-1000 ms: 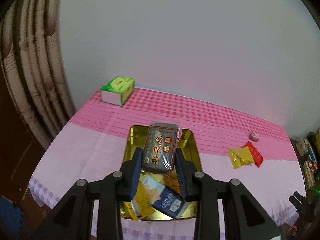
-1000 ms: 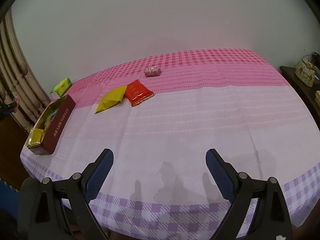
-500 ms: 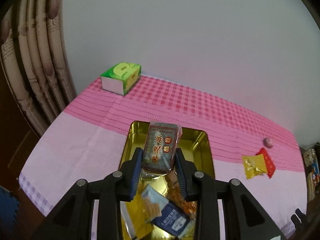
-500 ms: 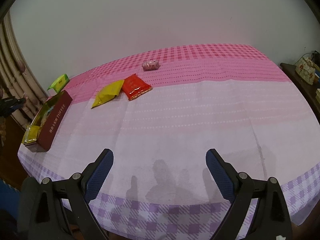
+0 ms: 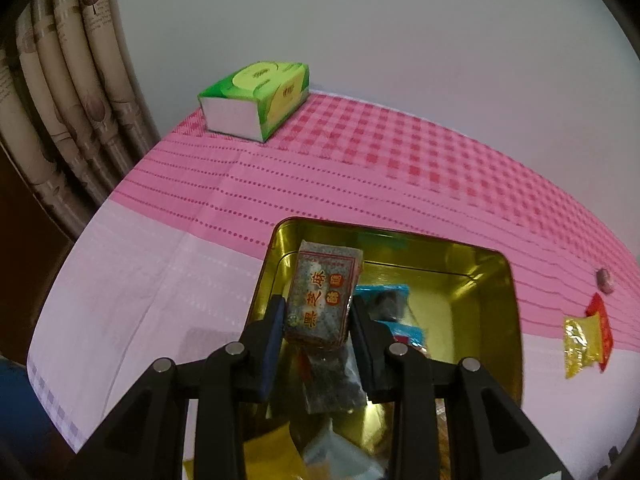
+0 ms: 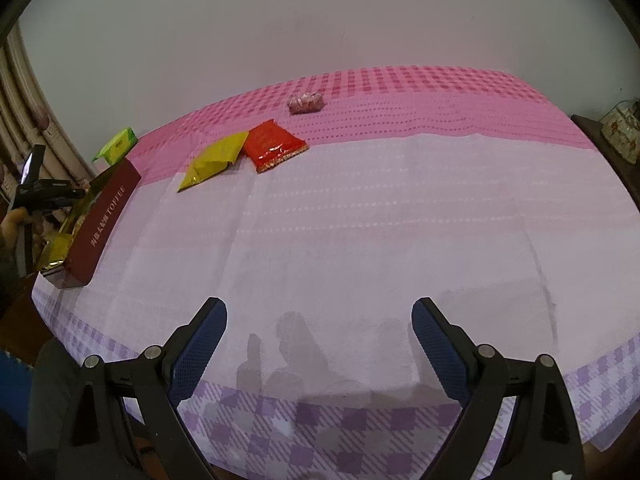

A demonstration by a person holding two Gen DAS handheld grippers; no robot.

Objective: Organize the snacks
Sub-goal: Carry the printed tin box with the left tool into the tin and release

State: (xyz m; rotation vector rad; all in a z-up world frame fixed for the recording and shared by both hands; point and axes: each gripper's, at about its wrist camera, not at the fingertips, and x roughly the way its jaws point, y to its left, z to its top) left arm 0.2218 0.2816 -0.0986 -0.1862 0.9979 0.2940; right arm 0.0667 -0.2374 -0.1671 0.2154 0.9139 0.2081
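My left gripper (image 5: 318, 314) is shut on a grey sesame-bar packet (image 5: 322, 294) with red and yellow characters, held over the left half of the open gold tin (image 5: 496, 280). Several wrapped snacks lie in the tin, among them a blue packet (image 5: 384, 300). In the right wrist view the same tin (image 6: 100, 220) shows its dark red side at the table's left edge, with the left gripper (image 6: 44, 192) above it. A yellow packet (image 6: 216, 160), a red packet (image 6: 274, 148) and a small pink sweet (image 6: 306, 103) lie on the cloth. My right gripper (image 6: 320, 338) hangs open over the near table edge, holding nothing.
A green tissue box (image 5: 256, 102) stands at the far left corner by the curtain (image 5: 60, 100). The pink and lilac tablecloth (image 6: 360, 220) covers the whole table. A dark side cabinet with a jar (image 6: 622, 136) stands at the right.
The left gripper, still holding the sesame packet, has moved forward and down towards the tin, which now looks much larger. The right gripper has hardly moved.
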